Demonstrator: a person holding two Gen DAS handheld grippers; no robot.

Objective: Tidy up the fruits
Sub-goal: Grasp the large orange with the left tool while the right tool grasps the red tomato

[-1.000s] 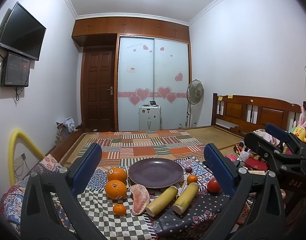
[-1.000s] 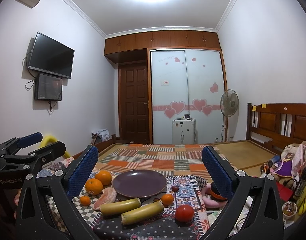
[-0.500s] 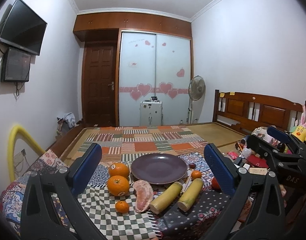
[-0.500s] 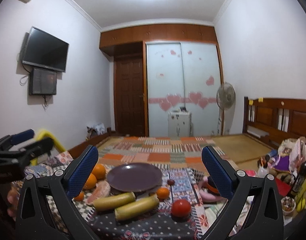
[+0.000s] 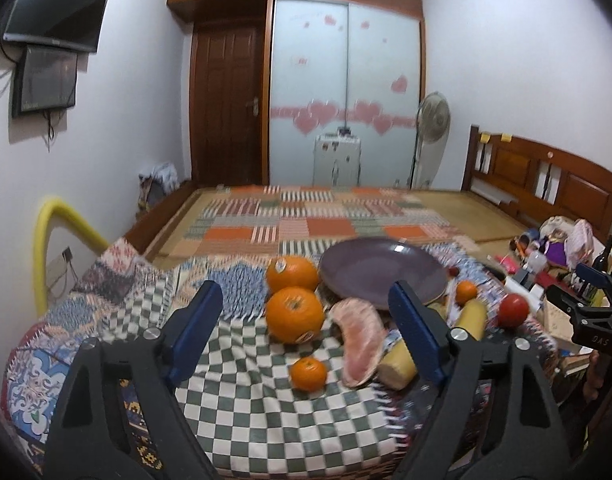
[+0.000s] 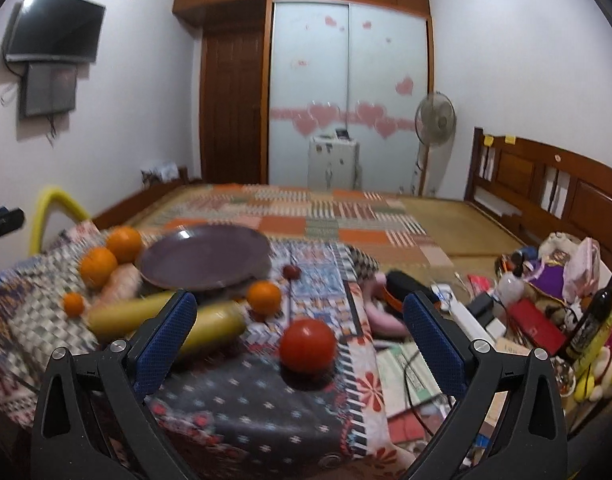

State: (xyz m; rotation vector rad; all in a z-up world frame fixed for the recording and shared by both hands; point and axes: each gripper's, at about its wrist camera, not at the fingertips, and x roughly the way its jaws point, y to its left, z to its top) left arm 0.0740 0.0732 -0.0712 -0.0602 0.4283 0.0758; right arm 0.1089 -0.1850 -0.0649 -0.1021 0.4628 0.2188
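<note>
A purple plate (image 5: 381,274) (image 6: 205,257) lies on the patterned cloth. Left of it are two big oranges (image 5: 294,314) (image 5: 292,273), a small mandarin (image 5: 308,373) and a peeled pomelo wedge (image 5: 358,334). Two yellow banana-like pieces (image 5: 469,319) (image 6: 214,326), another mandarin (image 6: 264,297) and a red tomato (image 6: 307,345) lie in front of the plate. My left gripper (image 5: 309,336) is open and empty above the near big orange. My right gripper (image 6: 300,342) is open and empty, framing the tomato.
Clutter fills the right side: a dark bottle (image 6: 593,312), a red box (image 6: 535,320), soft toys (image 5: 565,236) and cables. A pink item (image 6: 379,312) lies by the cloth edge. A yellow foam bar (image 5: 50,236) stands left. A patchwork mat (image 5: 306,220) covers the floor beyond.
Both grippers have moved forward and down toward the table; the fruits look much larger. The left one now centres on the oranges, the right one on the tomato. Jaws stay open.
</note>
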